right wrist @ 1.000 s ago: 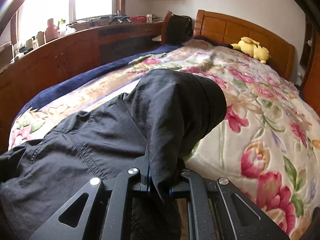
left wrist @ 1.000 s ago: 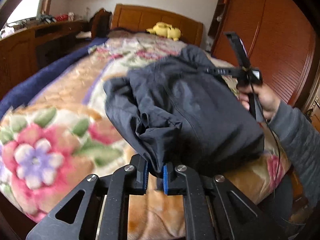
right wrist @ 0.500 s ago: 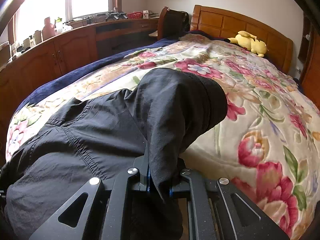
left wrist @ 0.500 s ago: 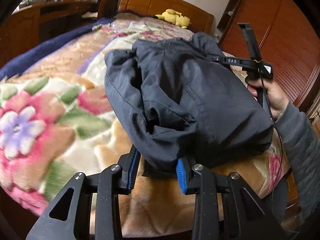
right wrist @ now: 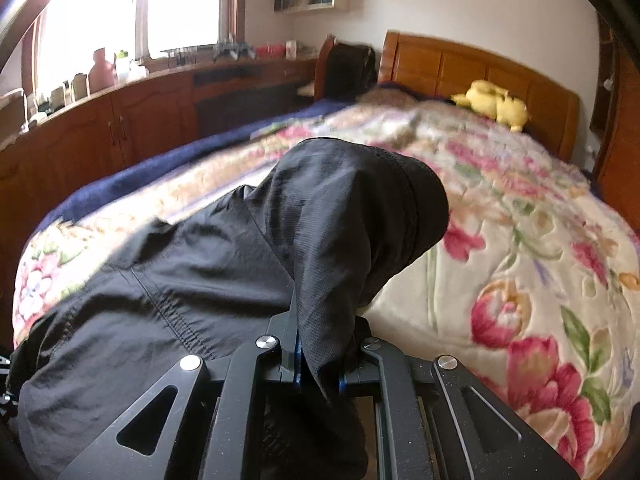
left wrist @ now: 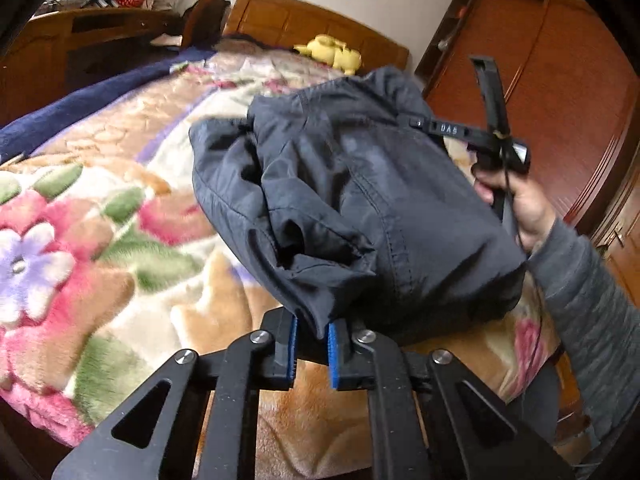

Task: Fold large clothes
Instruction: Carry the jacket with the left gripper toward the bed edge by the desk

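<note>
A dark grey garment (left wrist: 360,200), bunched and part folded, lies on a bed covered by a flowered blanket (left wrist: 100,220), near the foot end and toward the right side of the mattress.

The left gripper (left wrist: 312,344) sits at the near edge of the bed. Its blue pads (left wrist: 334,352) pinch a hanging fold at the near corner of the garment; the jaws have just been closing, and cloth is between them.

The right gripper (right wrist: 318,364) is closed tight on another fold of the same garment, which rises from the jaws in a rounded hump and drapes back over them. From the left gripper's camera, this tool shows at the far right edge of the garment, held by a hand (left wrist: 524,204) in a grey sleeve (left wrist: 588,300).

Between the two grips the cloth spreads in loose creases across the blanket, with a stitched seam running along it.

At the far end of the bed stands a wooden headboard (right wrist: 480,68), and a yellow soft toy (right wrist: 494,106) rests on the blanket just in front of it. A dark blue cover (left wrist: 92,100) runs along the left edge of the bed. Beyond it, a low wooden cabinet (right wrist: 120,120) lines the left wall under a bright window (right wrist: 120,12), with bottles and small items on top. A reddish wooden wardrobe (left wrist: 560,80) stands to the right of the bed.
</note>
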Demonstrator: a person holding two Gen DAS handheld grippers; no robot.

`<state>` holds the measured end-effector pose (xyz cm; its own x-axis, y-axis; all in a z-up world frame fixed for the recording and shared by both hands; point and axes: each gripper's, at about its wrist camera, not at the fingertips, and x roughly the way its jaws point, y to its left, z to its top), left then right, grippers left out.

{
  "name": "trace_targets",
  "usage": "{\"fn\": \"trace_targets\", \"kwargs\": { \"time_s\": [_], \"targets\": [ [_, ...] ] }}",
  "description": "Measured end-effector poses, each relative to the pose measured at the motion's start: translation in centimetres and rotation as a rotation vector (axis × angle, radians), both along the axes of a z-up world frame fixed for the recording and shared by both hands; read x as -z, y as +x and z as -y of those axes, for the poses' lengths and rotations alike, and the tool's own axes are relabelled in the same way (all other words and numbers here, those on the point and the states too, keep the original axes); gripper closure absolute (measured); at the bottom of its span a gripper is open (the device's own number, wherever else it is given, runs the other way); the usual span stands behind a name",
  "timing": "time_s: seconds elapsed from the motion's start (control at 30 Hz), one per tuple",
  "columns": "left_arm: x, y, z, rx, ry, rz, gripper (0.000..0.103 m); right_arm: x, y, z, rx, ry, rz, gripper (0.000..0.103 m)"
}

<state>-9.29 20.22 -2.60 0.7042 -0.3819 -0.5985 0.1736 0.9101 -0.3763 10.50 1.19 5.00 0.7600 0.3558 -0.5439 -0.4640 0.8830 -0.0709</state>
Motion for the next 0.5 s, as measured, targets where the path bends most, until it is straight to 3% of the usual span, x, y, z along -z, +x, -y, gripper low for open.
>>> {"fn": "trace_targets", "kwargs": {
  "time_s": [0.27, 0.5],
  "targets": [
    [-2.4, -0.8, -1.8, -0.027, 0.047, 0.084, 0.093, -1.5, -0.7, -1.6, -0.013, -0.004, 0.060, 0.092],
    [-2.8, -1.2, -6.7, -0.081, 0.106, 0.109, 0.093, -1.7, 0.0, -6.9, -0.071, -0.022, 0.064, 0.092]
  ]
}}
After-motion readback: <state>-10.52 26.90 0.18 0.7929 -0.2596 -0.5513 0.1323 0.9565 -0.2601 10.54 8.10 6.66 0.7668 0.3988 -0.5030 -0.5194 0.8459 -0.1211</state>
